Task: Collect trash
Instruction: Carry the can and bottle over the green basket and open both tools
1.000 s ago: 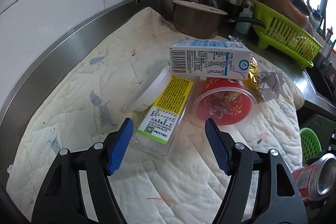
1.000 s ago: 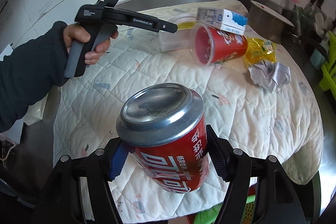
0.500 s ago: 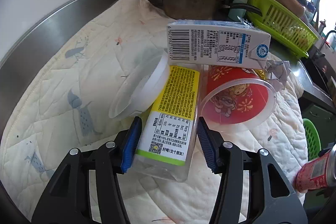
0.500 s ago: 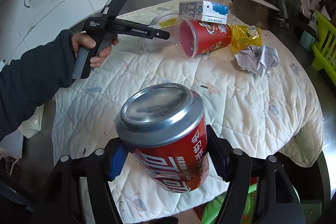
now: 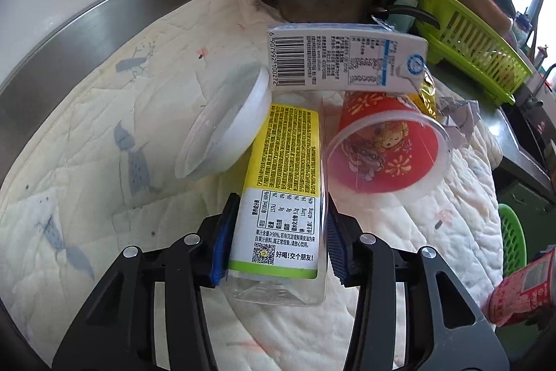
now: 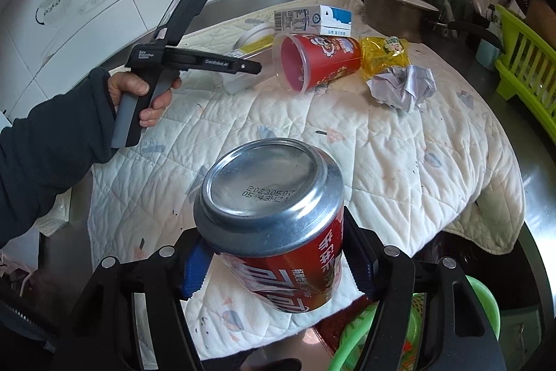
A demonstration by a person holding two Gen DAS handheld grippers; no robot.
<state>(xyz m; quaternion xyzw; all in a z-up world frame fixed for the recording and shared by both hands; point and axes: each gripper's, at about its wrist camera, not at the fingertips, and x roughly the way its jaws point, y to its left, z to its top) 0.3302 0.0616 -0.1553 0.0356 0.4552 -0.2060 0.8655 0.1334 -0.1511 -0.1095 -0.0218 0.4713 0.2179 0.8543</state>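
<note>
Left gripper point(image 5: 278, 242): blue-padded fingers point(image 5: 222, 239) pinch the clear plastic juice bottle with yellow-and-white label point(image 5: 283, 193), which lies on the white quilted cloth point(image 5: 104, 113) near its back edge, beside a white plastic bowl point(image 5: 226, 124), a red printed plastic cup point(image 5: 385, 152) and a white-and-blue milk carton point(image 5: 347, 58). Right gripper point(image 6: 278, 263): fingers clamp a red aluminium drink can point(image 6: 278, 232), held bottom-up above the cloth's front edge, over a green plastic basket point(image 6: 476, 308).

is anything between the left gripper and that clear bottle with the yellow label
Nothing visible. The left gripper already has its fingers against both sides of the bottle. Note the milk carton and white bowl crowd the bottle's far end.
</note>
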